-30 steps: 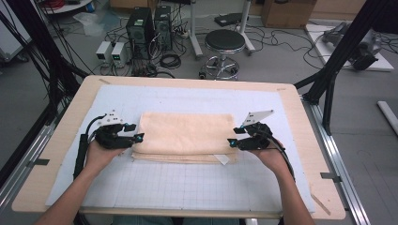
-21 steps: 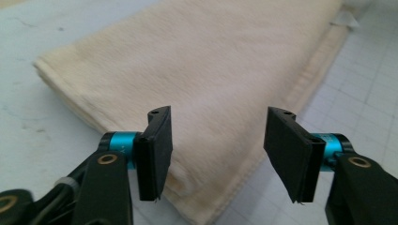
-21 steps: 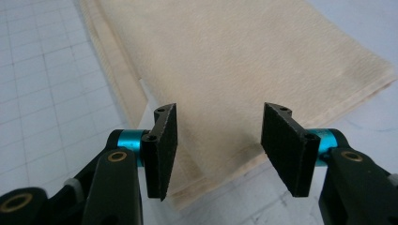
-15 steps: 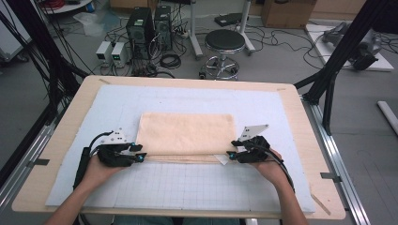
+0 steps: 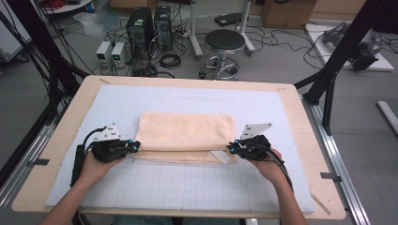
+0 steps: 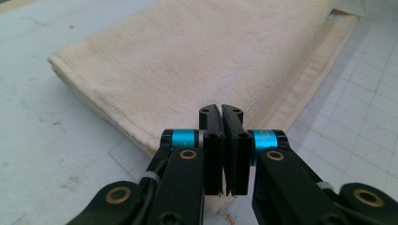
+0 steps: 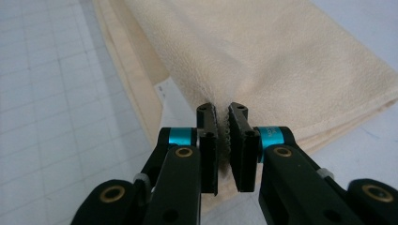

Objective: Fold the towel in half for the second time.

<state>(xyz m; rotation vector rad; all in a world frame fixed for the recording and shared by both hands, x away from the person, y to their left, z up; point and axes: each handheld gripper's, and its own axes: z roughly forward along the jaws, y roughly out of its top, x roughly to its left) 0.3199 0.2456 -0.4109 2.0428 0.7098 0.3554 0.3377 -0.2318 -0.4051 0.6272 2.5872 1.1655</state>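
Note:
A cream towel [image 5: 187,131] lies folded on the white grid mat [image 5: 187,187], its lower layer sticking out along the near edge. My left gripper [image 5: 133,148] sits at the towel's near left corner. In the left gripper view its jaws [image 6: 221,110] have just been closing and stand together on the corner of the towel [image 6: 187,61], with cloth showing under the pads. My right gripper [image 5: 231,148] is at the near right corner. Its jaws [image 7: 222,108] have just been closing too, and pinch a raised fold of the towel [image 7: 281,61].
A white label [image 5: 220,156] pokes out from under the towel beside the right gripper. The mat covers most of the wooden table [image 5: 300,117]. Beyond the far edge stand a stool [image 5: 225,42], computer boxes [image 5: 148,28] and loose cables on the floor.
Both grippers have drawn a little nearer to me, from the towel's sides down to its near corners. The towel lies as before.

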